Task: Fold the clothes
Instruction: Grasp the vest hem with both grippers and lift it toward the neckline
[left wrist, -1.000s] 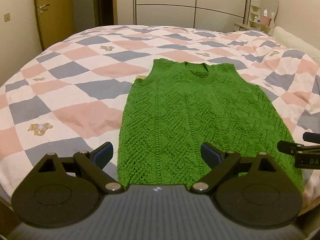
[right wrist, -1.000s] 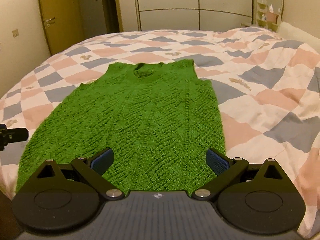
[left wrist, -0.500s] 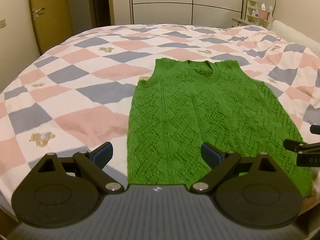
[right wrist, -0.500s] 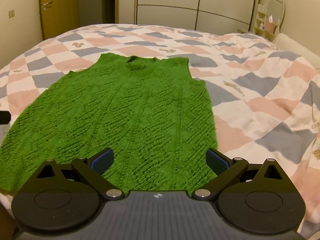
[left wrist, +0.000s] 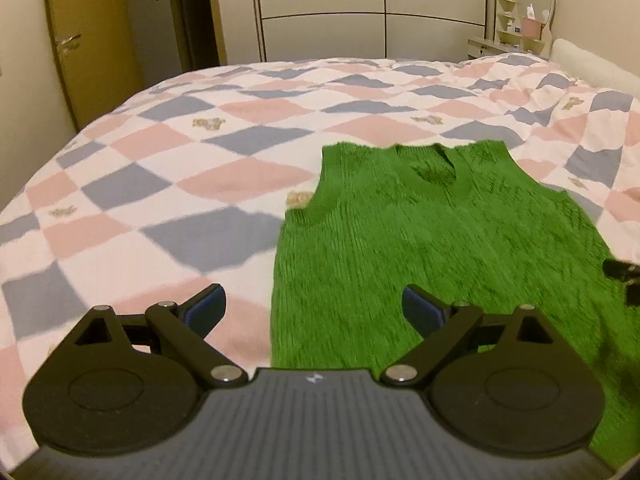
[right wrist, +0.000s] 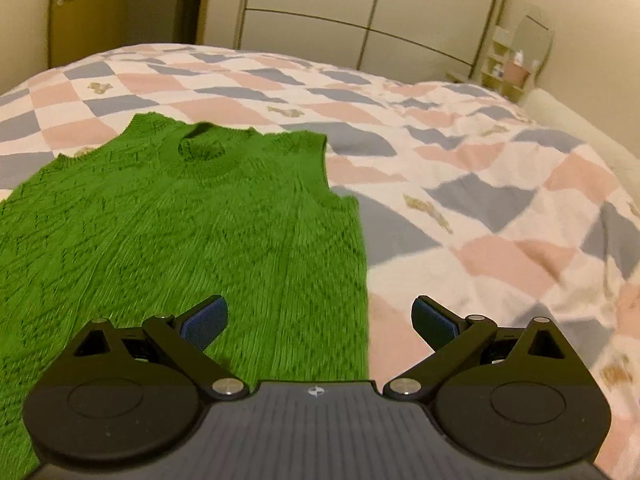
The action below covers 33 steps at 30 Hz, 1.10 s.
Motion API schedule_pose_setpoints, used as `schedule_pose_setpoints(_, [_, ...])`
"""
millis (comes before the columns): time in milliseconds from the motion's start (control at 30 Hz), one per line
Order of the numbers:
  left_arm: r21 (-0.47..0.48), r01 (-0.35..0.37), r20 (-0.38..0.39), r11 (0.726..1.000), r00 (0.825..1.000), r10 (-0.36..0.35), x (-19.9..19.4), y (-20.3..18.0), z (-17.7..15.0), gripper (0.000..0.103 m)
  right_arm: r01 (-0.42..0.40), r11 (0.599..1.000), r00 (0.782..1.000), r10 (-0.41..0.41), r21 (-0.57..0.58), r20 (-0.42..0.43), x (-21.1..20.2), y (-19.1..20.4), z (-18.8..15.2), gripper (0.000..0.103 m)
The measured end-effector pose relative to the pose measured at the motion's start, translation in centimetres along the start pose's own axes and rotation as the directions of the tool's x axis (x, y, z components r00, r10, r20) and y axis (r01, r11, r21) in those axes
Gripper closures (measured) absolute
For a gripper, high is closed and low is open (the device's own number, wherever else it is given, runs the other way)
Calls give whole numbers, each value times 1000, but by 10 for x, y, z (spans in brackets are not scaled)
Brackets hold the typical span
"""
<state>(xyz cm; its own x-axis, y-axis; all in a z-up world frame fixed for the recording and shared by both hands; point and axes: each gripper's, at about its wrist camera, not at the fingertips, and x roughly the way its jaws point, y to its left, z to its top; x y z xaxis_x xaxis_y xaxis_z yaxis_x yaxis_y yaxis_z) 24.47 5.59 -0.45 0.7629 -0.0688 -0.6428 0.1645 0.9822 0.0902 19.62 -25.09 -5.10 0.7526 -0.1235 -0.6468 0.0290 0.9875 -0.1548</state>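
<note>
Left wrist, knitted green vest [left wrist: 440, 240] flat on diamond-patterned quilt [left wrist: 200, 160] (both grippers gaping, empty).

A green knitted vest [right wrist: 184, 232] lies flat on the bed [right wrist: 500, 184], with its neck opening toward the far side. The bed has a cover with pink, grey-blue and white diamonds. The right gripper [right wrist: 318, 320] hangs above the near right edge of the vest, and its jaws stand wide apart with nothing between them. The left blue pad [right wrist: 202, 322] is over the green knit, and the right pad [right wrist: 434, 322] is over the bed cover. Behind the bed stand pale wardrobe doors [right wrist: 360, 20], a brown door [right wrist: 68, 4] at the left and a small shelf with a mirror [right wrist: 516, 60] at the right.
</note>
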Motion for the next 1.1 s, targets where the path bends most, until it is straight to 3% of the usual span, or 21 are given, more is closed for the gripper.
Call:
schedule_pose_setpoints(133, [41, 35, -8, 999, 999, -34, 32, 5, 21, 10, -137, 987, 989, 132, 78, 70, 19, -25, 15, 2])
schedule_pose_setpoints(267, [80, 82, -39, 993, 996, -79, 72, 12, 43, 10, -272, 953, 959, 258, 133, 113, 44, -55, 31, 2])
schedule_pose_setpoints(367, [94, 140, -72, 986, 988, -134, 108, 17, 59, 10, -334, 934, 942, 324, 127, 90, 69, -71, 45, 2])
schedule_pose_setpoints(433, [91, 178, -100, 980, 981, -169, 133, 20, 69, 13, -405, 899, 914, 401, 165, 57, 89, -82, 51, 5])
schedule_pose_setpoints(467, [87, 203, -118, 975, 974, -192, 147, 22, 74, 17, -444, 876, 895, 445, 190, 37, 101, -89, 55, 12])
schedule_pose_setpoints(533, [73, 244, -145, 967, 962, -232, 174, 25, 83, 20, -492, 843, 865, 501, 220, 13, 125, -99, 63, 13])
schedule_pose_setpoints(667, [43, 277, -165, 960, 950, -267, 221, 31, 103, 20, -539, 817, 835, 549, 204, 6, 165, -111, 81, 14])
schedule_pose_setpoints(767, [0, 291, -170, 957, 943, -287, 253, 36, 117, 20, -541, 820, 834, 551, 186, 0, 197, -113, 96, 20])
schedule_pose_setpoints(1100, [-77, 362, -169, 929, 914, -370, 320, 26, 145, 20, -539, 817, 832, 554, 206, -23, 282, -105, 137, 24])
